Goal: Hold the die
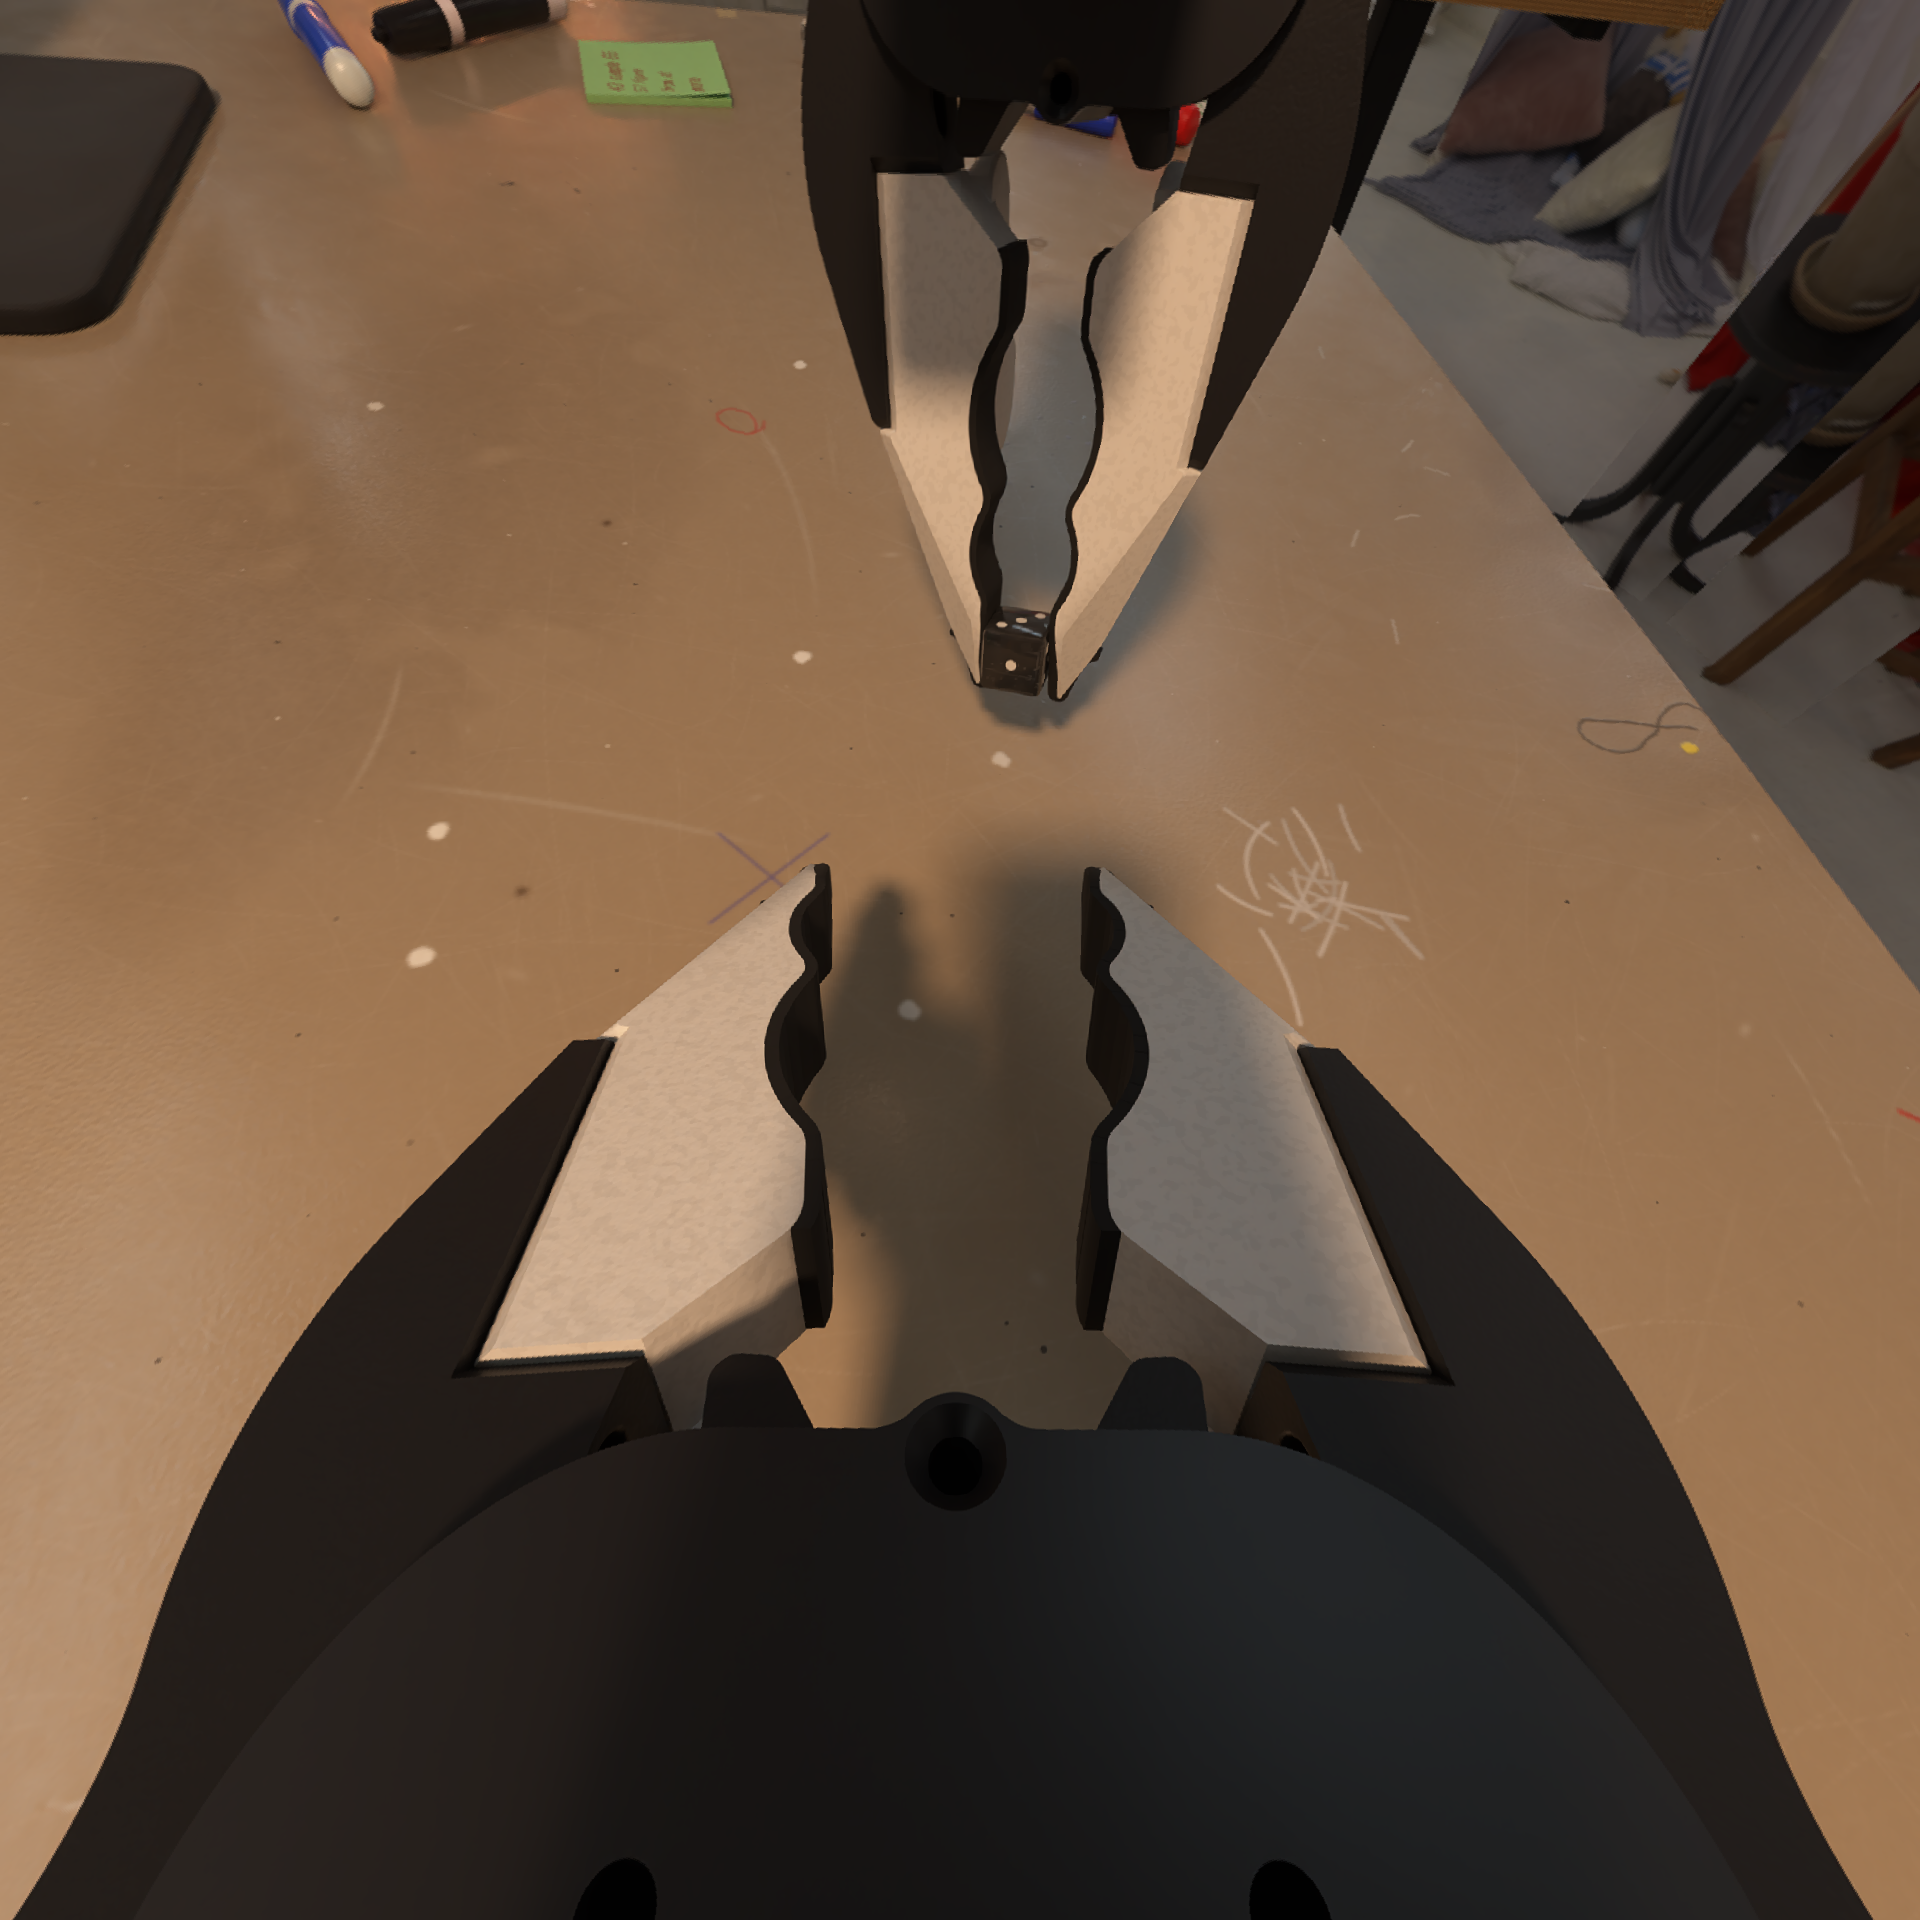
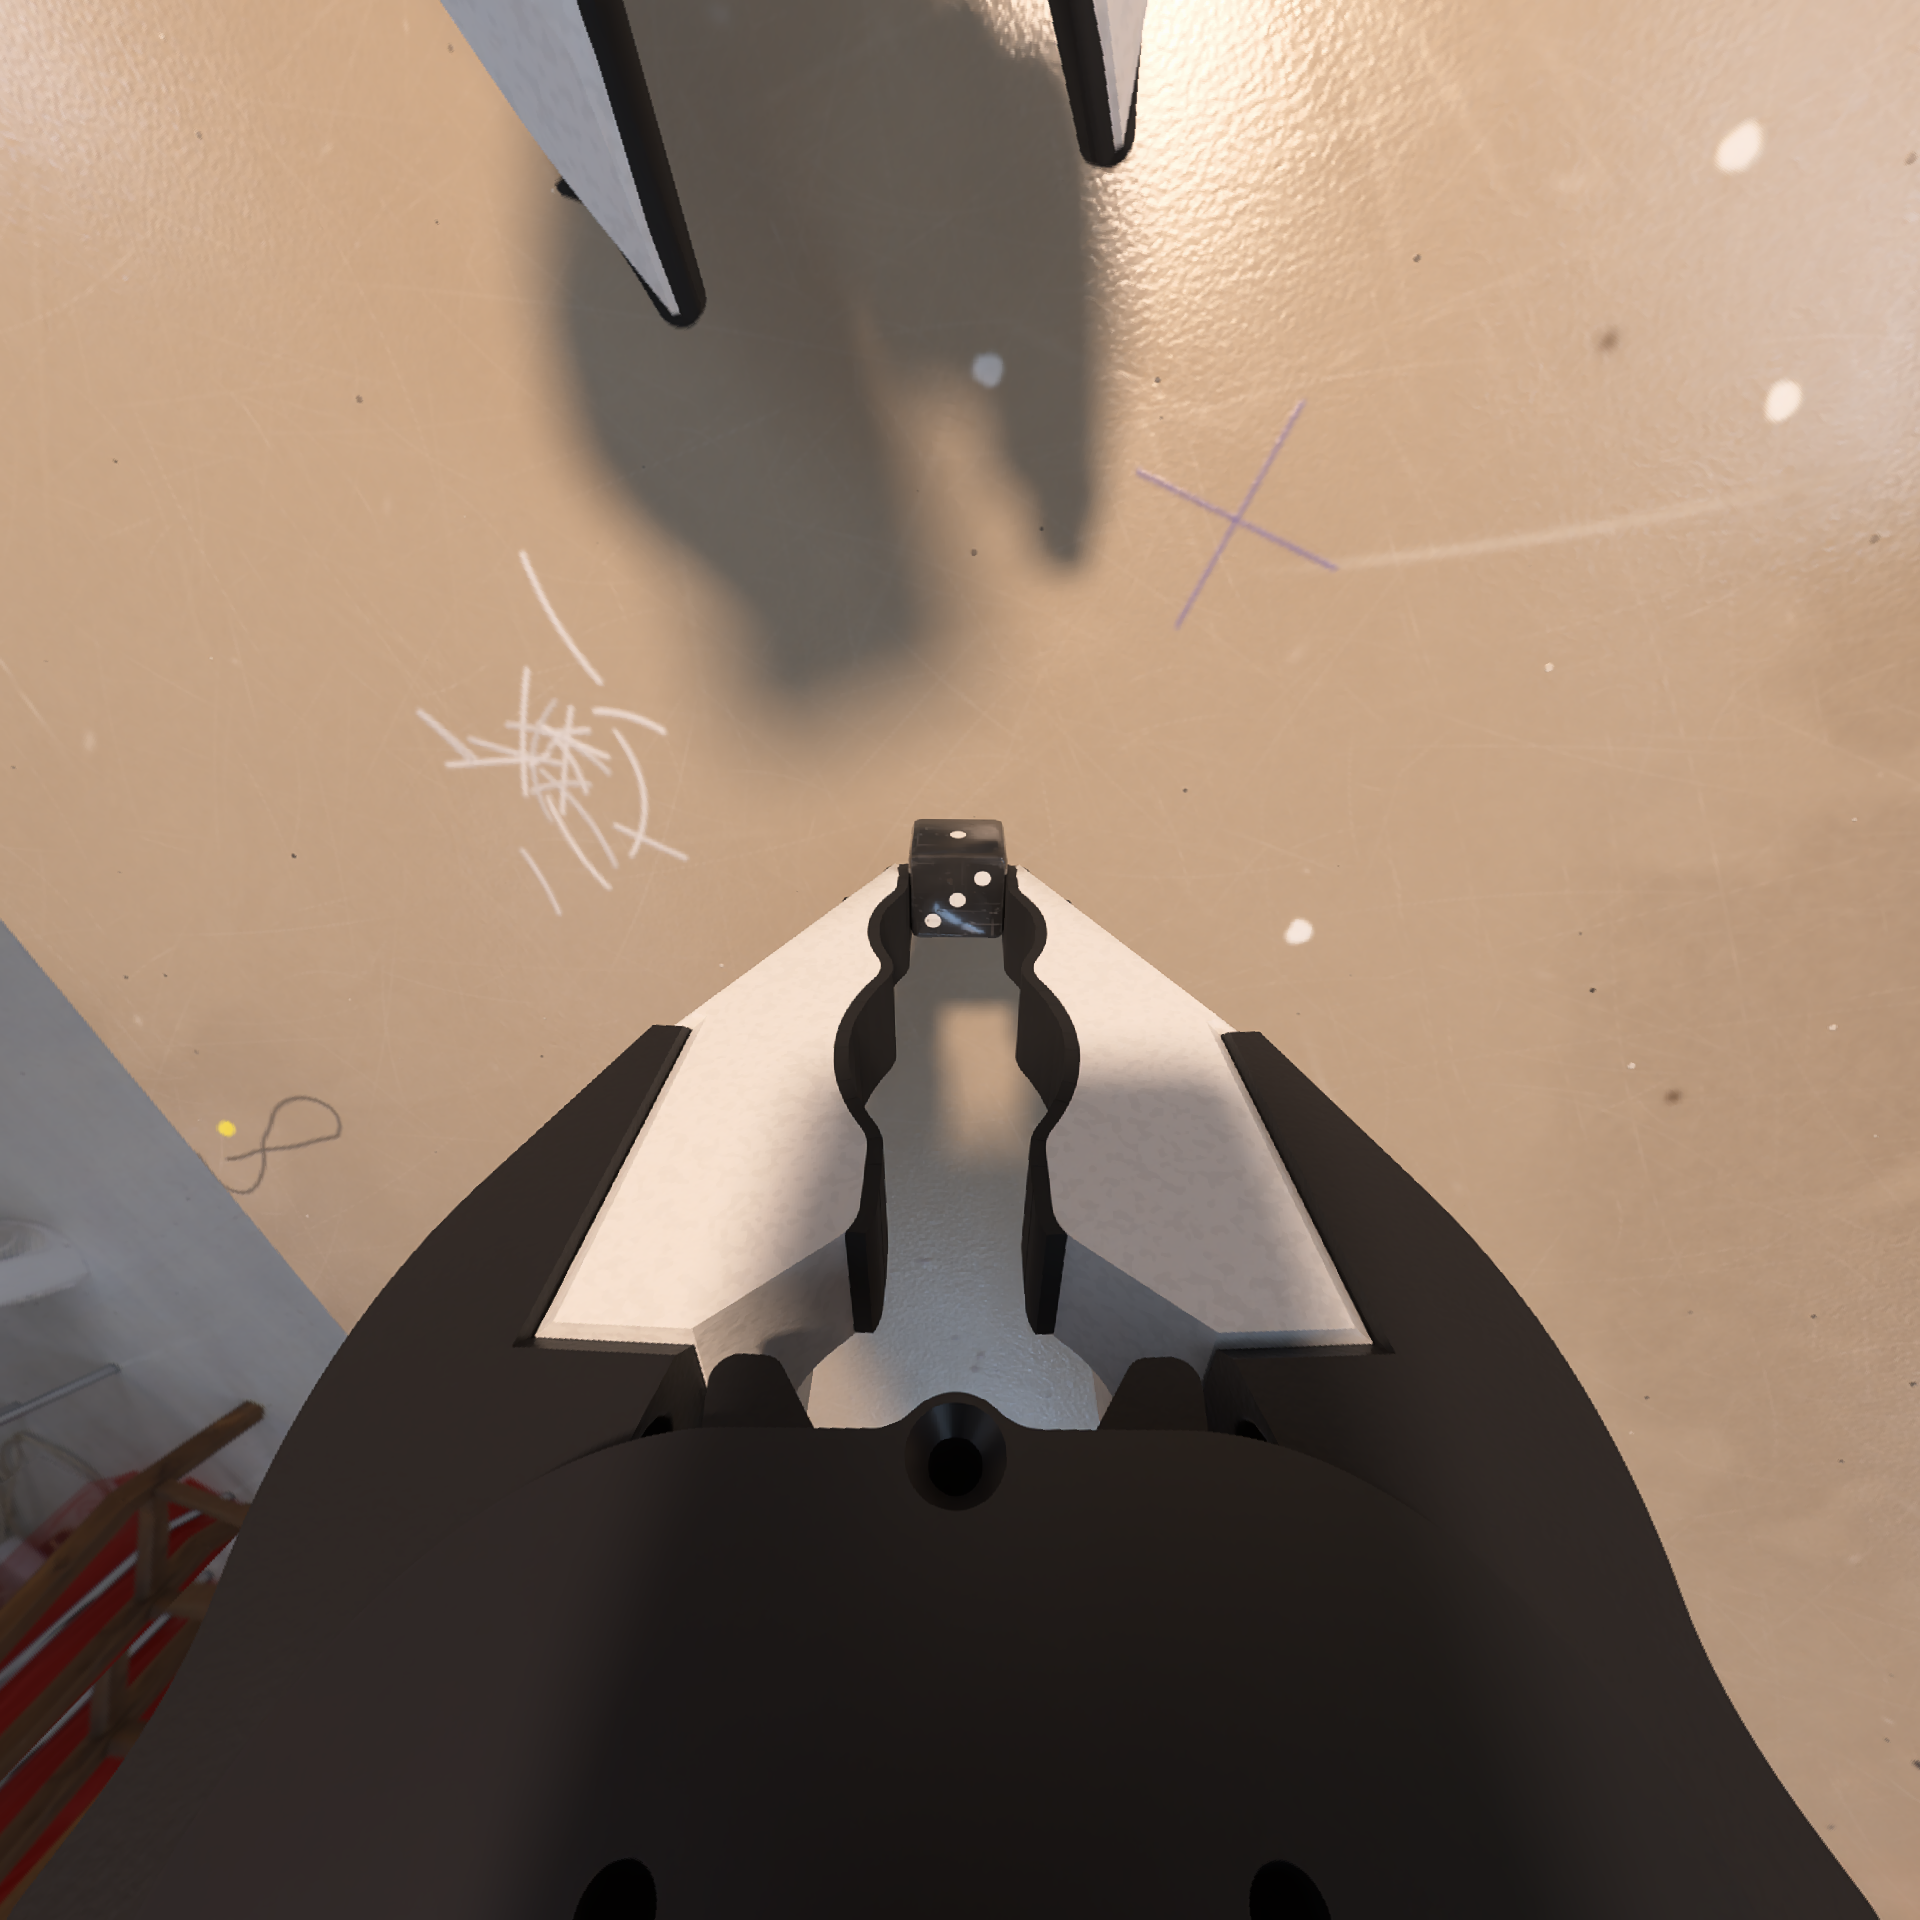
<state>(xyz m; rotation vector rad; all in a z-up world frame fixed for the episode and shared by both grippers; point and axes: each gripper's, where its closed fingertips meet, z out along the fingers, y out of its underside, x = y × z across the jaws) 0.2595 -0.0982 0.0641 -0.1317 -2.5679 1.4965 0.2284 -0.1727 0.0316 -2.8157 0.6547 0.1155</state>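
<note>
A small black die (image 1: 1011,659) with white pips is pinched between the fingertips of my right gripper (image 1: 1023,670), which faces my left one across the tan table (image 1: 416,623). In the right wrist view the die (image 2: 957,883) sits at the very tips of my right gripper (image 2: 957,878), held above the table. My left gripper (image 1: 956,883) is open and empty, a short way in front of the die. Its two fingertips (image 2: 665,270) show at the top of the right wrist view.
A black pad (image 1: 83,187), a blue and white pen (image 1: 332,57), a black marker (image 1: 457,21) and a green sticky note (image 1: 655,73) lie at the far left. The table edge (image 1: 1662,644) runs along the right, with chairs and cloth beyond.
</note>
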